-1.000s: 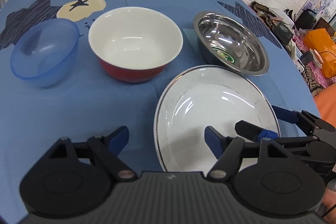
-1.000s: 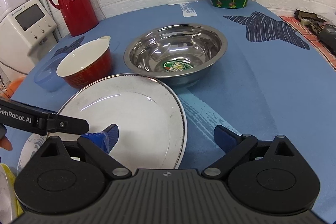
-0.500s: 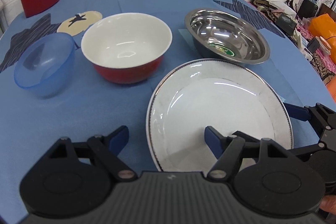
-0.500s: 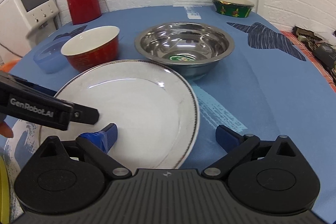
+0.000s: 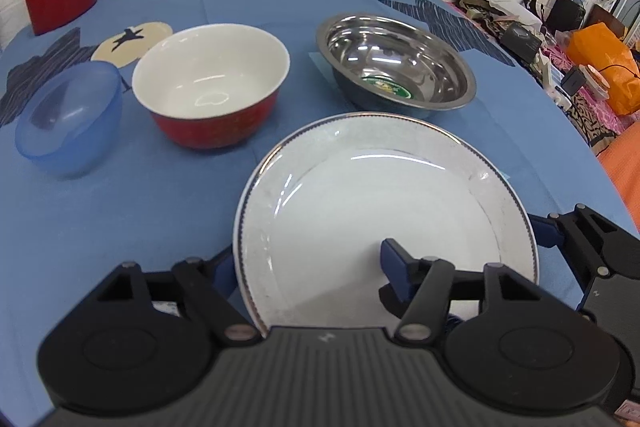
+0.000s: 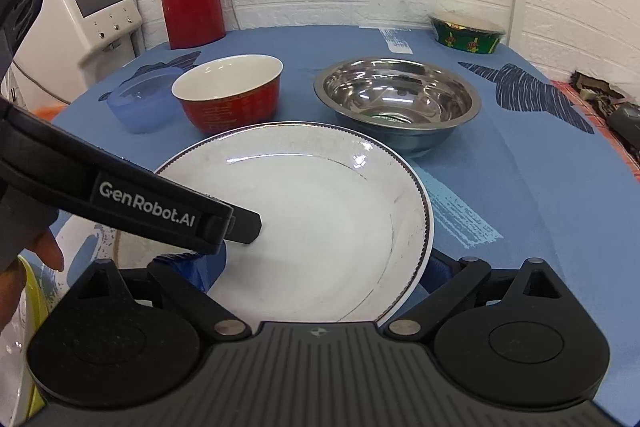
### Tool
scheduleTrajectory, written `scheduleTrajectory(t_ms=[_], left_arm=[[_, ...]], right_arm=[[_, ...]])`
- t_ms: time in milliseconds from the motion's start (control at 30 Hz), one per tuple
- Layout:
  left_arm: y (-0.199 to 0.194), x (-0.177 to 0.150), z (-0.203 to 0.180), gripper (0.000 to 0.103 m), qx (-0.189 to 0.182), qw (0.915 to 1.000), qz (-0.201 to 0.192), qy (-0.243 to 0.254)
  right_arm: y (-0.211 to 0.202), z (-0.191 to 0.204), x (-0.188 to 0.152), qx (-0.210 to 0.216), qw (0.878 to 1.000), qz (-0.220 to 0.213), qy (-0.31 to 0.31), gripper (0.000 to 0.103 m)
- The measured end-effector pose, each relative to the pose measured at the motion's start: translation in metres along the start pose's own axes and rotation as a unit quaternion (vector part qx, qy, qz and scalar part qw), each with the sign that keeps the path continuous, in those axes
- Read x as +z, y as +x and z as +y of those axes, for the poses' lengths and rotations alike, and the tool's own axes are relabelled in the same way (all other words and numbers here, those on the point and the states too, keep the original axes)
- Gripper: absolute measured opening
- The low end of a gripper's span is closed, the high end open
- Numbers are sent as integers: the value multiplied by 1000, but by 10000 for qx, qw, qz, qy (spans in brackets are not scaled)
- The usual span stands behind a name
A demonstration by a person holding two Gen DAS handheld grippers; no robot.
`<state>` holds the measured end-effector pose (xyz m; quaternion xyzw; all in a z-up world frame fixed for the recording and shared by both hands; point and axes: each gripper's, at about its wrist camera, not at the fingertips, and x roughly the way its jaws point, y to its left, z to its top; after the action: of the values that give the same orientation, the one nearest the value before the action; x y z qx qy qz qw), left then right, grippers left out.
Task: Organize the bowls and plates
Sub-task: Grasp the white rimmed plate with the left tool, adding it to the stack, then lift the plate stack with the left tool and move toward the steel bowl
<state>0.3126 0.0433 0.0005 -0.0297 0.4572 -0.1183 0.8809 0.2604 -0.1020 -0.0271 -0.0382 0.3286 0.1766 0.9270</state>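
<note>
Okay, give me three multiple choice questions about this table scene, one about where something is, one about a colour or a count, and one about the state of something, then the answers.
1. Where does the blue plastic bowl sit relative to the red bowl in the left wrist view?
A. To its left
B. Inside it
C. Behind the steel bowl

2. What colour is the inside of the red bowl?
A. Green
B. White
C. Black

3. What state is the steel bowl in?
A. Upside down
B. Stacked on the white plate
C. Upright, holding no food, with a green sticker inside

Answers:
1 A, it stands just left of the red bowl on the blue tablecloth.
2 B, the inside is plain white.
3 C, its shiny hollow faces up and shows only the sticker.
</note>
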Motion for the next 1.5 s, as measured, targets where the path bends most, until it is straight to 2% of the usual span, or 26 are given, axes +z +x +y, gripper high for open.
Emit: scheduleTrajectory(t_ms=[233, 467, 667, 867, 1100, 1200, 1433, 1500], left_arm=[[-27, -12, 0, 63, 76, 9998, -163, -59], [-70, -38, 7, 62, 57, 9989, -372, -273], [-121, -70, 17, 62, 109, 9969, -676, -381], [-158, -118, 39, 62, 319, 9951, -711, -604], [-174, -166, 68, 62, 762, 9903, -535, -1027], [-178, -180, 74, 62, 879, 9885, -532, -1105], [-175, -192, 76, 63, 1212, 9861, -625, -949], [-170, -195, 81, 65, 1196, 9858, -568, -1030]], right_arm=[[-22, 12, -1, 90, 9998, -145, 54, 85], [-58, 35, -8, 222, 9990, -382, -25, 85], [-91, 68, -15, 374, 9973, -572, -263, 86], [-108, 105, -33, 753, 9948, -507, -453, 86], [-104, 144, -54, 1291, 9894, -211, -634, 86], [-103, 156, -59, 1385, 9872, -119, -777, 86], [-92, 163, -68, 1578, 9841, 97, -809, 86], [-91, 164, -68, 1616, 9831, 135, -854, 85]])
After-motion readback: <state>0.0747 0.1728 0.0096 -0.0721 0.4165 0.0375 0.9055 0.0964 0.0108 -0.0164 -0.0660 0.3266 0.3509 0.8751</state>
